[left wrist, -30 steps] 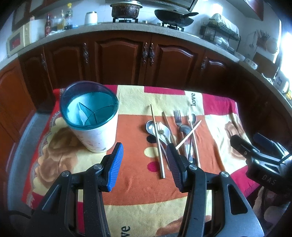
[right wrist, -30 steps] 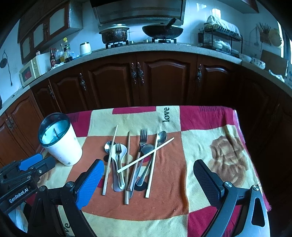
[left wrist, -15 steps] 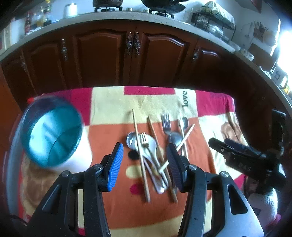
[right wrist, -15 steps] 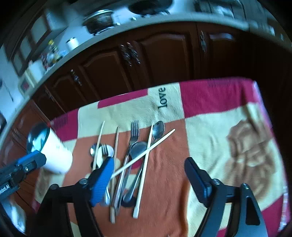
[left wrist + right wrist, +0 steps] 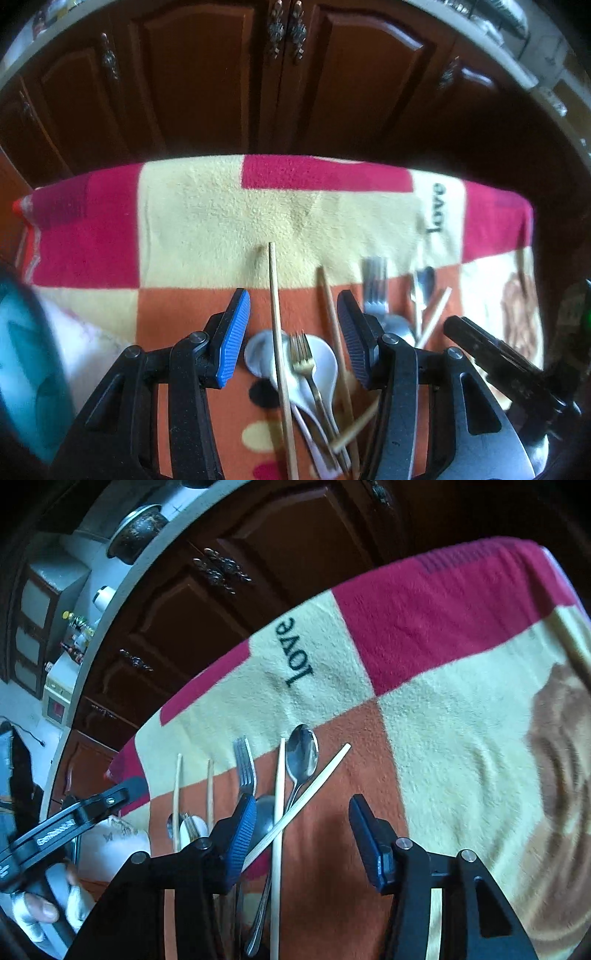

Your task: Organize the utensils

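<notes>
Overhead, we note chopsticks (image 5: pixel 277 332) lying lengthwise away from us, one crossing diagonally (image 5: pixel 303 797); left gripper (image 5: pixel 291 332) spread, empty; right gripper (image 5: pixel 301 834) closing, gripping nothing.

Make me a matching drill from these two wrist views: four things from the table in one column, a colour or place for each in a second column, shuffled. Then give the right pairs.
Things
1. soup spoon
2. small fork
3. slanted chopstick
4. cup

Descriptions
A. gold, lying in a white bowl
B. teal inside, at the far left edge of the left wrist view
C. white, under a fork and a chopstick
D. pale, lying across another chopstick and a steel spoon handle

Pairs: 1-C, 2-A, 3-D, 4-B
</notes>
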### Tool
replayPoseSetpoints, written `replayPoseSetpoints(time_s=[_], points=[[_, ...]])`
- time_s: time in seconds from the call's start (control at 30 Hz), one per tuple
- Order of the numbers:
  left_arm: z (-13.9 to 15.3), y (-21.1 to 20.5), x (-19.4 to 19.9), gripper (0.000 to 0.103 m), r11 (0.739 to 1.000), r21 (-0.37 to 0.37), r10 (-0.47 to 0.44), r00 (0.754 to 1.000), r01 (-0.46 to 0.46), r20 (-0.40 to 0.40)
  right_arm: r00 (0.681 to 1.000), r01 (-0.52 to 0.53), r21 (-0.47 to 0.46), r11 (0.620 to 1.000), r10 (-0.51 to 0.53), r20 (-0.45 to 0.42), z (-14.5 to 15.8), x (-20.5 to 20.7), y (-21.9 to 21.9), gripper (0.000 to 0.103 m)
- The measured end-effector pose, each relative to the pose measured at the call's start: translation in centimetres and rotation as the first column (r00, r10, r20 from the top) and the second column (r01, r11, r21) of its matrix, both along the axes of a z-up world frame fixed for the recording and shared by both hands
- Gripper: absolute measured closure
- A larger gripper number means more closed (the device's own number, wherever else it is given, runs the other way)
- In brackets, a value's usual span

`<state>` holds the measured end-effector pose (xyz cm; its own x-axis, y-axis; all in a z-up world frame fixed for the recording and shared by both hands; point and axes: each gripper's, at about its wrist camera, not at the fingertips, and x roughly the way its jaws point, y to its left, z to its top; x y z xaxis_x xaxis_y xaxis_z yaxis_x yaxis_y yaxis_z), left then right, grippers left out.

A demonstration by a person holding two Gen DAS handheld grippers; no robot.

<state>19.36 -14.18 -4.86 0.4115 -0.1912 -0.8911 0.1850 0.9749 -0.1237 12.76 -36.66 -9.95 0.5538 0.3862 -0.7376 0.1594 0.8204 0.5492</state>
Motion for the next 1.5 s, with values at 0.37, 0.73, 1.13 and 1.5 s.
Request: replayPoseSetpoints(time_s=[0.37, 0.73, 1.13, 1.5], points=[[-3.4, -0.7, 3.1, 0.067, 0.997, 0.077, 0.02, 0.999, -0.017, -0.036, 1.0, 0.003, -0.015, 1.0, -0.004, -0.026, -1.6, 2.8, -0.2, 0.082], [-1.9, -0.1, 1.6, 0.099, 0.999, 0.026, -0.043, 0.999, 0.043, 0.002, 0.996, -0.037, 0.012, 0.999, 0.036, 0.086, 0.4, 0.5, -0.7, 0.099], [5.7, 1.6, -5.9, 0.099, 0.986, -0.109, -0.112, 0.989, 0.122, 0.101, 0.971, -0.113, -0.023, 0.993, 0.115, 0.209, 7.2, -4.8, 1.8, 0.099], [12.0, 8.1, -11.7, 0.099, 0.972, -0.193, -0.093, 0.975, 0.133, 0.204, 0.916, -0.192, -0.117, 0.974, 0.221, 0.336, 15.0, -7.6, 7.4, 0.099]])
